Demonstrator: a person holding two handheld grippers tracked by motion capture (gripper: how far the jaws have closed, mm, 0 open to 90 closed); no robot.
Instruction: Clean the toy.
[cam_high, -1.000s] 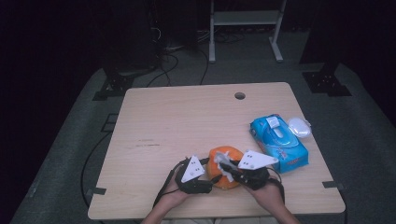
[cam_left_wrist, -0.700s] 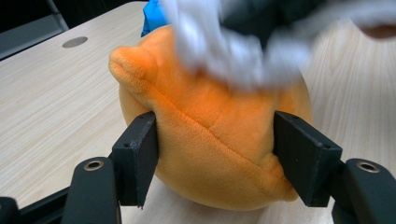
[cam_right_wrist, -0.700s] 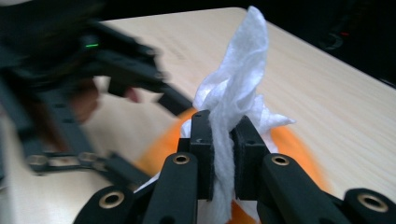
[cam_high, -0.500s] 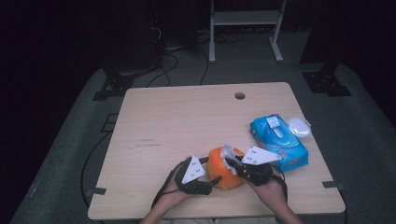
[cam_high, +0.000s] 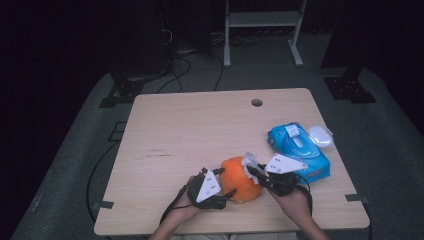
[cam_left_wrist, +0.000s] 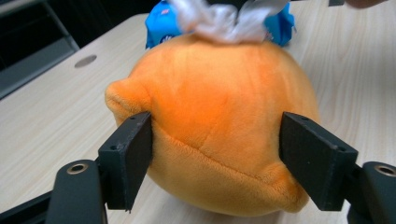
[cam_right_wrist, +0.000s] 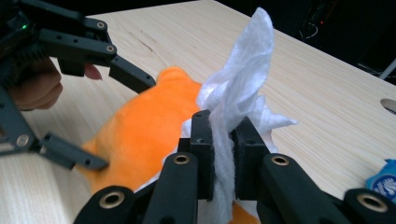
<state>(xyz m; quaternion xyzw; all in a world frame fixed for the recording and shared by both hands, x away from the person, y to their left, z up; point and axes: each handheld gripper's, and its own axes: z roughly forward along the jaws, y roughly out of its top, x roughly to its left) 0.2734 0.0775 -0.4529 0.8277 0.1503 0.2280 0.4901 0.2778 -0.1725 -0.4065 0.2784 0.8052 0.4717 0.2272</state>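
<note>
An orange plush toy lies near the table's front edge. My left gripper straddles its left side; the jaws have just been closing, with the plush between them, and both pads press on its flanks. From the right, my right gripper is shut on a crumpled white wipe that it holds against the top of the plush. The wipe rests on the toy's crown in the left gripper view. The left gripper also shows in the right gripper view.
A blue pack of wipes lies to the right of the toy, with a white oval lid beside it. The wooden table has a cable hole near its far edge. Dark floor with cables surrounds it.
My right gripper has slid the wipe a little to the left over the top of the plush. The left hand has stayed in place at the toy.
</note>
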